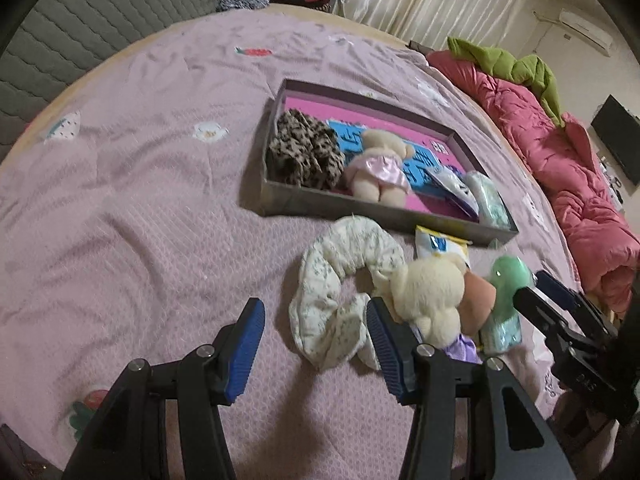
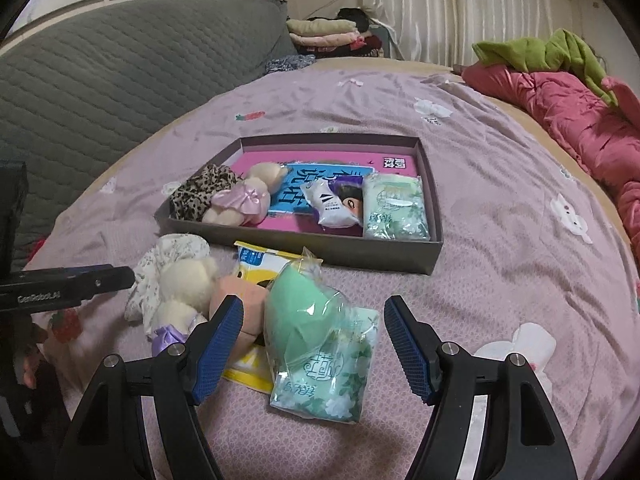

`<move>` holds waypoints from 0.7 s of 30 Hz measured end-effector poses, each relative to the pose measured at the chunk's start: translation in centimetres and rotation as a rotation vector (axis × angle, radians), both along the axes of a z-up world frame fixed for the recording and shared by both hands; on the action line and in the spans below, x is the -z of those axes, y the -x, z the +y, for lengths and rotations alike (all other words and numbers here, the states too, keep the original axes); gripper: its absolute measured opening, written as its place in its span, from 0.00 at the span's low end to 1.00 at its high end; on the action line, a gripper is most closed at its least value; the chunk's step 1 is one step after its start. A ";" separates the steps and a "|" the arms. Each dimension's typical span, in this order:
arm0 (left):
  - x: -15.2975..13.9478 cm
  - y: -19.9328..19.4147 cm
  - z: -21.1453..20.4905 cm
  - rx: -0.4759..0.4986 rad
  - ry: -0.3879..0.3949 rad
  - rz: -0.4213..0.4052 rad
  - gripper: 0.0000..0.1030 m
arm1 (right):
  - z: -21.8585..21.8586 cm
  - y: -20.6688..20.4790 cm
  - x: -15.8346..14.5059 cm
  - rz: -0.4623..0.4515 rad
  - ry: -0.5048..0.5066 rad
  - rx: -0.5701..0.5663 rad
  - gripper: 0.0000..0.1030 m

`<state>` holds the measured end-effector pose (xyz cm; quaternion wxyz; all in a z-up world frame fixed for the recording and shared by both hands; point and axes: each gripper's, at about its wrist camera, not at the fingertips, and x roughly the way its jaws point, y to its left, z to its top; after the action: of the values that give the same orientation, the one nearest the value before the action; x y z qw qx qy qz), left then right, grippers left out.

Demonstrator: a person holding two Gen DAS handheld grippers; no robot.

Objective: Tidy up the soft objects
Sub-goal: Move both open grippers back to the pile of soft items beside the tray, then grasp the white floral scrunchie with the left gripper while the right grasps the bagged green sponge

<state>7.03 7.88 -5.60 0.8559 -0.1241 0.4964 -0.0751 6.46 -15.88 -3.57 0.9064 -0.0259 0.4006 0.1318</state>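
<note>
Hovering released above the bed [image 1: 120,208], the left claw [image 1: 316,344] brackets one end of a floral scrunchie [image 1: 340,280]; the right claw [image 2: 314,344], also released, flanks a green sponge [image 2: 304,304] lying on a tissue pack [image 2: 332,376]. Beyond them, a box [image 2: 320,254] holds a leopard scrunchie [image 2: 200,194] and a plush bear [image 2: 248,196].
</note>
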 end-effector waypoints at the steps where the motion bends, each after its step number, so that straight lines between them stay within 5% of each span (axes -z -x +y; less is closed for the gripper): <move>1: 0.1 0.0 0.0 0.005 0.010 0.004 0.51 | 0.1 0.0 0.1 0.001 0.002 -0.003 0.72; 21: 3.0 -3.8 -0.8 0.014 0.026 0.039 0.50 | 0.3 -1.1 0.9 0.017 0.016 -0.002 0.72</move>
<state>10.82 7.11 -8.55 0.8437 -0.1330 0.5131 -0.0851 7.54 -15.59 -4.47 0.9025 -0.0322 0.4094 0.1295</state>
